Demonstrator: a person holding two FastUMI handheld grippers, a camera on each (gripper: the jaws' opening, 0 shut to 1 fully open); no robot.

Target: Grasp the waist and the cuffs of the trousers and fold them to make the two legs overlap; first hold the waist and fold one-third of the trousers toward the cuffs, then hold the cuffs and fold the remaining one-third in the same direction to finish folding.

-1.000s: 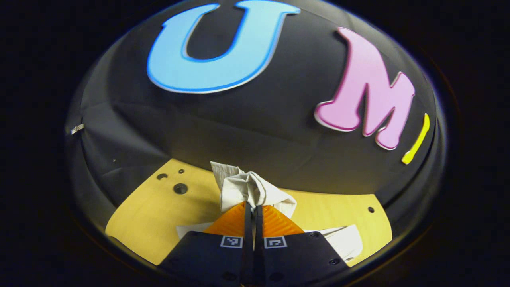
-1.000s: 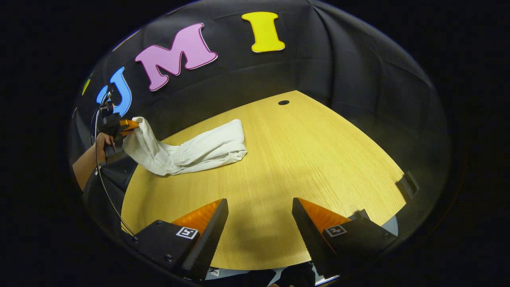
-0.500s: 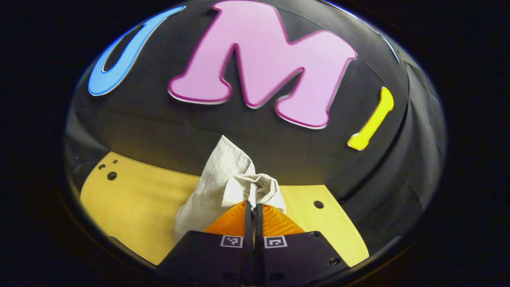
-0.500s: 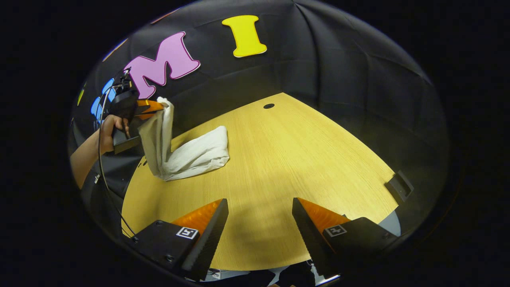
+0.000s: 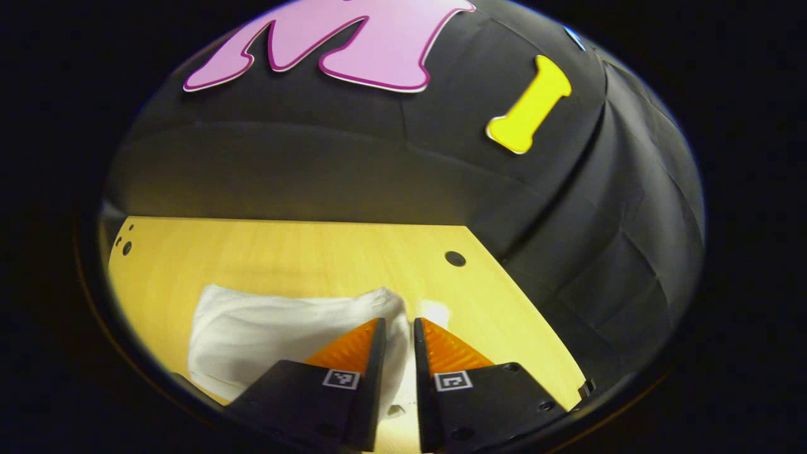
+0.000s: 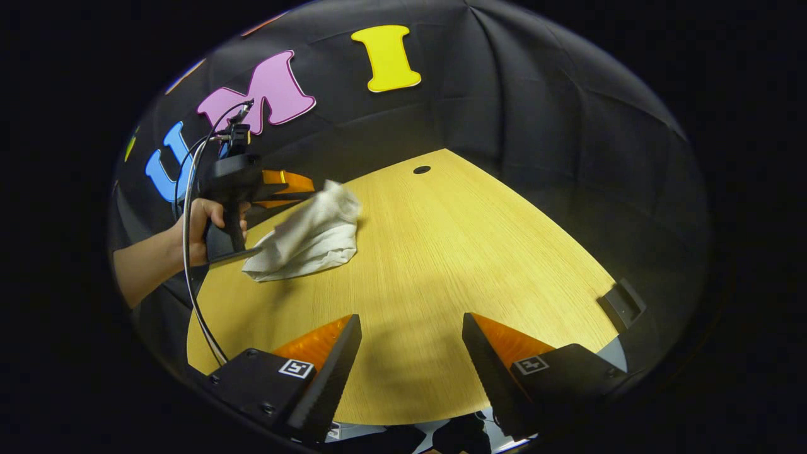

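table (image 6: pixel 479 252): light wood top, takes up most of the right gripper view; round hole (image 6: pixel 421 169) near its far edge, dark rectangular fitting (image 6: pixel 623 304) at its right edge.
trousers (image 6: pixel 309 236): off-white, bunched into a folded heap on the far-left part of the table. In the left gripper view the trousers (image 5: pixel 277 328) lie flat-ish directly below and ahead of that gripper's fingers, far edge rounded.
left gripper (image 5: pixel 397 325): fingers parted by a narrow gap, no cloth pinched between them here; fabric sits under the tips. From the right gripper view the left gripper (image 6: pixel 296 189) hangs over the top of the heap, touching or just above it, can't tell which.
hand (image 6: pixel 205 221): wraps the left gripper's handle, forearm coming in from the left, cable looping off the back of the unit.
right gripper (image 6: pixel 410 334): fingers spread wide apart, holding nothing, above bare table near the front edge, well apart from the trousers.
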